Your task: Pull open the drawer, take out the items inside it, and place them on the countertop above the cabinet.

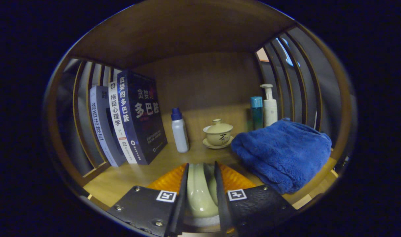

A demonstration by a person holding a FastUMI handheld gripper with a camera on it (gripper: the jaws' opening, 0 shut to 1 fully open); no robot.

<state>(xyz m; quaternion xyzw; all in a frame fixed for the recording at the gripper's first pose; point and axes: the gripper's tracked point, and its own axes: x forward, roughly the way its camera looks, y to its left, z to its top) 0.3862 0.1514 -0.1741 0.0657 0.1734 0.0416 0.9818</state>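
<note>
Wooden shelf under gripper — fingers pinching pale green piece, perhaps ceramic — beside blue towel.

Lighting is dim and warm inside the wooden shelf; its back panel sits in shadow. Strong fisheye distortion bows the side slats toward the edges. The books and blue towel are reasonably sharp. The pale object between the hand-held gripper fingers is soft. No glare evident.
</note>
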